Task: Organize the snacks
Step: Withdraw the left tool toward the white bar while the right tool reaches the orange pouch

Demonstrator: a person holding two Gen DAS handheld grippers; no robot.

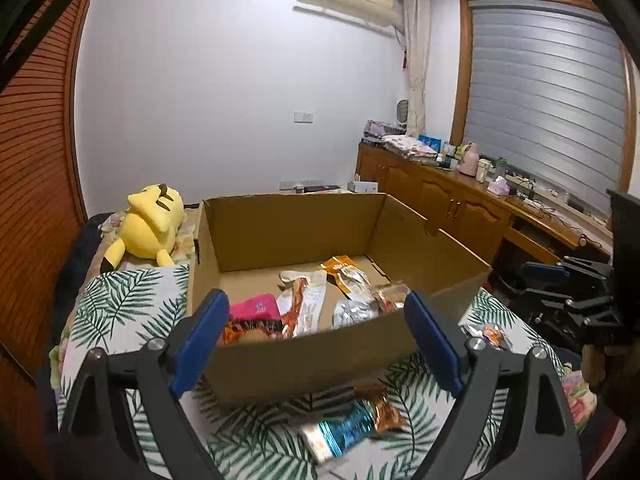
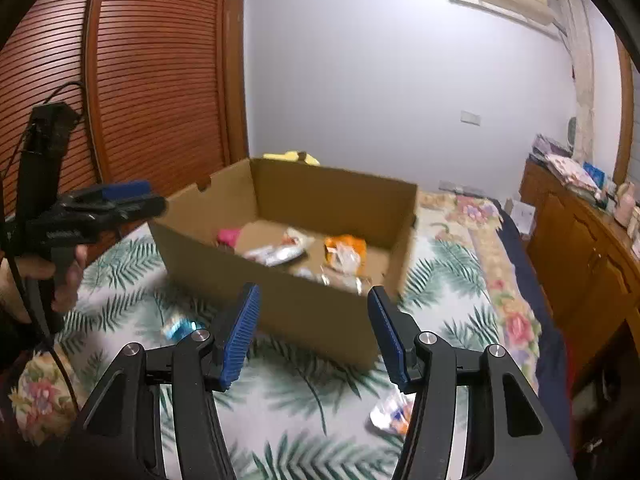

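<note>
Cardboard box holds several snack packets; a blue-and-copper packet lies just before it, a silver-orange one by its right corner. The left gripper and right gripper hang spread and empty before the box.

Leaf-print bedspread, cardboard box, loose snack packets, yellow plush
</note>
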